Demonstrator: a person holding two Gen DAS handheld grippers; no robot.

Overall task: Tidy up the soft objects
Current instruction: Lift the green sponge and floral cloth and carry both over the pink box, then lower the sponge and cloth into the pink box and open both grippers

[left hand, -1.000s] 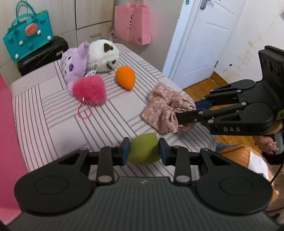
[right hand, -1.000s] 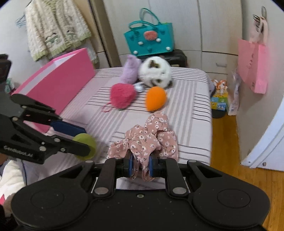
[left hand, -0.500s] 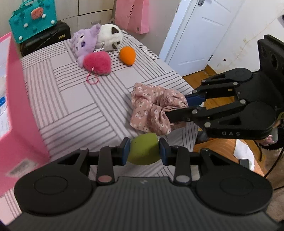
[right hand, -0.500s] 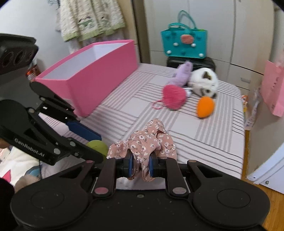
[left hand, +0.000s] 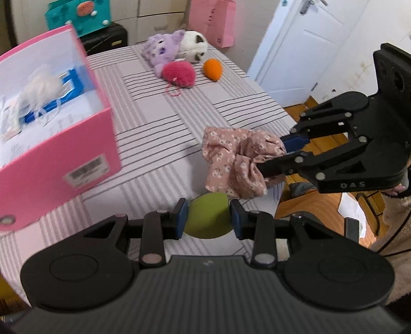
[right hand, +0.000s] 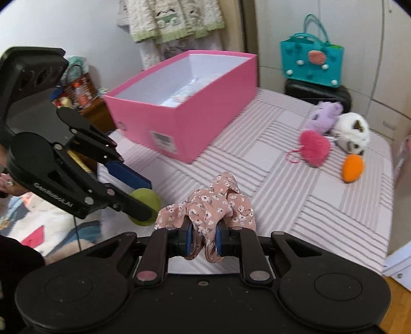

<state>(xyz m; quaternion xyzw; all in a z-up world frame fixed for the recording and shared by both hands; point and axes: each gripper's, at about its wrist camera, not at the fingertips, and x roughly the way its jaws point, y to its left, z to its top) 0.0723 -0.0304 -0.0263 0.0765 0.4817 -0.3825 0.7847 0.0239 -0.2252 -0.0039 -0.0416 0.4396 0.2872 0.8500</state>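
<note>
My left gripper (left hand: 208,218) is shut on a green soft ball (left hand: 206,215), held above the near edge of the striped bed (left hand: 159,144). My right gripper (right hand: 203,236) is shut on a pink floral cloth (right hand: 210,205), which hangs bunched between its pads. In the left wrist view the cloth (left hand: 233,159) and the right gripper (left hand: 285,151) are just right of the ball. The open pink box (right hand: 185,108) stands on the bed's left side with light items inside. A purple plush (right hand: 323,115), a white plush (right hand: 352,131), a pink fluffy heart (right hand: 313,147) and an orange soft ball (right hand: 353,168) lie at the far end.
A teal bag (right hand: 310,61) sits on a black case (right hand: 318,93) behind the bed. A pink paper bag (left hand: 213,23) hangs near the white door (left hand: 300,46). Wooden floor (left hand: 328,203) lies right of the bed. A knitted garment (right hand: 174,18) hangs on the wall.
Both grippers have moved back and left along the bed with the ball and the cloth, lifting slightly. The pink box has come into view; the plush toys look farther off.
</note>
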